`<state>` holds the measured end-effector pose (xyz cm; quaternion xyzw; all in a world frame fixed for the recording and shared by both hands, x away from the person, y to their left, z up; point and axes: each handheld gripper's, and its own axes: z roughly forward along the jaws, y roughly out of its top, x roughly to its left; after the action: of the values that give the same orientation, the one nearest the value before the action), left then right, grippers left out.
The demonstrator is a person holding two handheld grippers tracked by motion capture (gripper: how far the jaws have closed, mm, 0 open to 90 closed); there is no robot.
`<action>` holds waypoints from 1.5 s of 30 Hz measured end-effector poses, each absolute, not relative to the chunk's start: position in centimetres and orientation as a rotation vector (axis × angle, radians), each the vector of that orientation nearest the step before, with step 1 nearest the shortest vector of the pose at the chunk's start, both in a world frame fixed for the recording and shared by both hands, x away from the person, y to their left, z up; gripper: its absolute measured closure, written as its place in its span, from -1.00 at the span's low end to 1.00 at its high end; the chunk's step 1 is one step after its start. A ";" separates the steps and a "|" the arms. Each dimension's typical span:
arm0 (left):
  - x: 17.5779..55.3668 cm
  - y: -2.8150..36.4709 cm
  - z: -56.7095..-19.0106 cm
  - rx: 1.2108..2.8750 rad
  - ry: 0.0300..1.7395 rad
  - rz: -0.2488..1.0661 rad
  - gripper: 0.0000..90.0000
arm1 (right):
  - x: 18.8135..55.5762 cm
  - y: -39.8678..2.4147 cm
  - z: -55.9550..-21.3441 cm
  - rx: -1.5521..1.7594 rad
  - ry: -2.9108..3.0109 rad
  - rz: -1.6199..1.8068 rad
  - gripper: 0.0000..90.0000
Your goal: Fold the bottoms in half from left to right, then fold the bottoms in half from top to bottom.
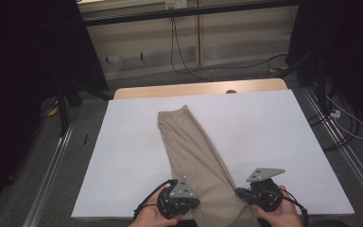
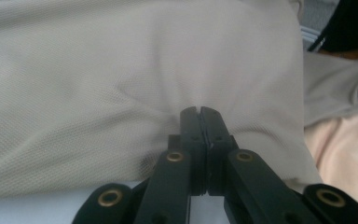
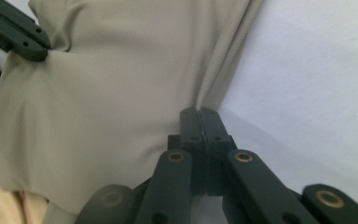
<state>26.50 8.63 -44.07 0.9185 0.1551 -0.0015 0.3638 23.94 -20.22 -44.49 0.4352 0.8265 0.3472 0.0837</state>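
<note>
Pinching cloth on both sides: left gripper [image 1: 194, 202] and right gripper [image 1: 240, 191] each have jaws closed on opposite edges of the beige garment's [image 1: 194, 146] near end, which lies between them. Its long axis runs away from both, up the white table [image 1: 283, 132], slightly leftward; both equally near.

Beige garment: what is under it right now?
The beige garment lies on the white table cover. Its near end hangs past the table edge. Both the left gripper and right gripper pinch it. Anything beneath the fabric is hidden.
</note>
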 end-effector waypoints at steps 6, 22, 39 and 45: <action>25.9 9.4 -43.7 2.378 0.406 -0.044 0.99 | 22.2 -20.3 -44.3 1.302 2.484 1.069 1.00; 24.5 12.9 -43.0 2.314 0.471 -0.029 0.92 | 20.5 -18.1 -44.5 1.190 2.553 1.133 0.47; 31.2 14.9 -42.1 2.111 0.766 0.269 -0.68 | 26.6 -19.7 -42.7 1.201 2.346 1.217 -0.19; 36.8 15.4 -41.8 2.036 0.838 0.315 -0.62 | 31.8 -18.8 -41.5 1.170 2.288 1.202 -0.19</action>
<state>36.85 15.37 -41.79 0.8208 0.3377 0.1269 0.4428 31.83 -18.83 -41.54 0.4077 0.7971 0.4188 0.1518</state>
